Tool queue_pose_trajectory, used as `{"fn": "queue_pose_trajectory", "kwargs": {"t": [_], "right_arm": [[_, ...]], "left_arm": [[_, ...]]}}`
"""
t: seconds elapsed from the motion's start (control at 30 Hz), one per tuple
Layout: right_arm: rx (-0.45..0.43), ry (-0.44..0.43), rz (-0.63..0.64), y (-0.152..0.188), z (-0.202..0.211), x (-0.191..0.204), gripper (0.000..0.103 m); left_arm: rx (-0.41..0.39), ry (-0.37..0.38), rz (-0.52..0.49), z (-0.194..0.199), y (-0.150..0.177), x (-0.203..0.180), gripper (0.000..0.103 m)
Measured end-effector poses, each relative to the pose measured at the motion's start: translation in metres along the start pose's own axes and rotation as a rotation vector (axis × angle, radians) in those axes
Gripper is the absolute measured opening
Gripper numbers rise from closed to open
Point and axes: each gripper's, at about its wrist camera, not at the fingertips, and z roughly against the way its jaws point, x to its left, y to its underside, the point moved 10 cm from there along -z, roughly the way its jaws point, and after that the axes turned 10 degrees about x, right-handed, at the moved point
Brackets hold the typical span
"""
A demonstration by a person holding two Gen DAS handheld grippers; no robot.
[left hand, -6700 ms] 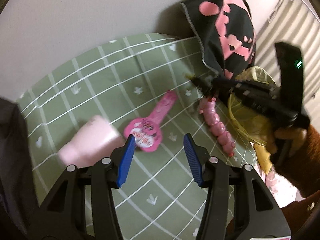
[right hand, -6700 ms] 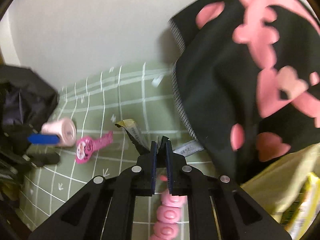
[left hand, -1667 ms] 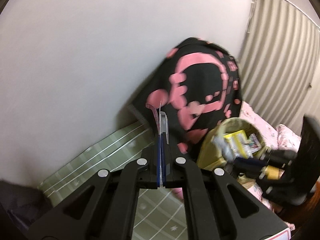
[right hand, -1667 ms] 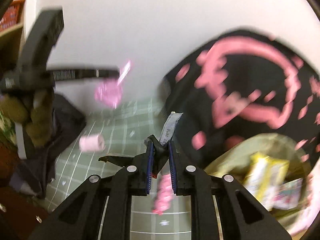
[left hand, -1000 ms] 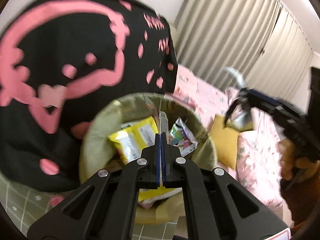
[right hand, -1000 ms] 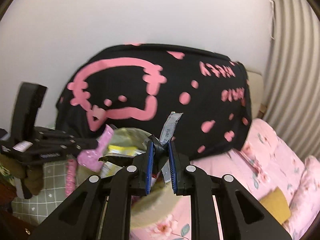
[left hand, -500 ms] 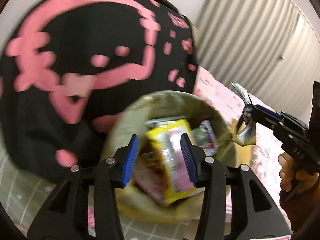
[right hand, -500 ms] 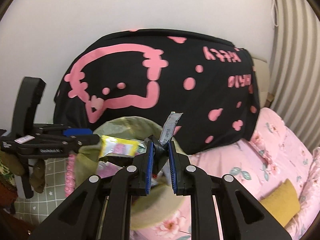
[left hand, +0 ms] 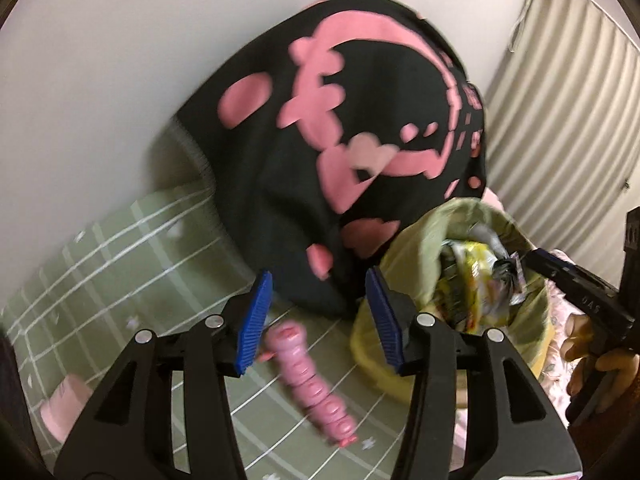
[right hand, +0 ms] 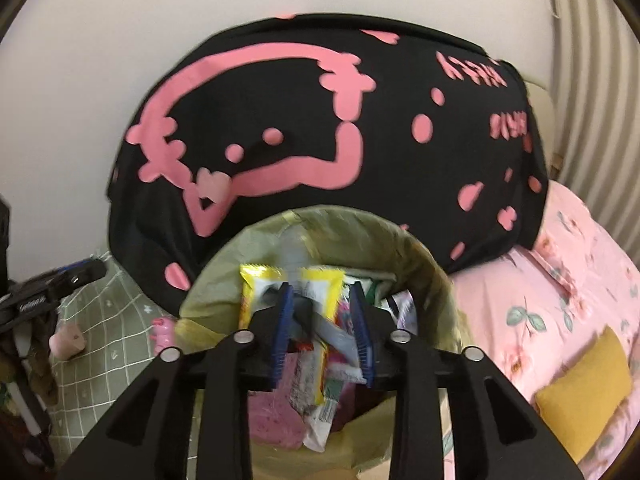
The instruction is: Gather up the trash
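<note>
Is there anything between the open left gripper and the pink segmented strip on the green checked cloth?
Nothing visible: the pink segmented strip lies uncovered on the green checked cloth, just beyond the left gripper.

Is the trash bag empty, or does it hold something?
It holds trash: the trash bag has wrappers piled inside, visible through its open top.

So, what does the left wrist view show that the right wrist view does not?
Only the left wrist view shows the open left gripper from behind, empty. Only the right wrist view shows the yellow cushion, and a wrapper between the right gripper pads, which have just been opening. Both show the trash bin, black pillow, pink caterpillar toy and green cloth.
</note>
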Motion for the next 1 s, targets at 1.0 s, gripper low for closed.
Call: {"fn": "queue_pose_trajectory", "kwargs": {"t": [1.0], "right_arm": [[-0.047, -0.157, 0.182, 0.207, 0.108, 0.096, 0.033]], "left_arm": [[-0.134, -0.385, 0.108, 0.144, 0.217, -0.038, 0.069]]}}
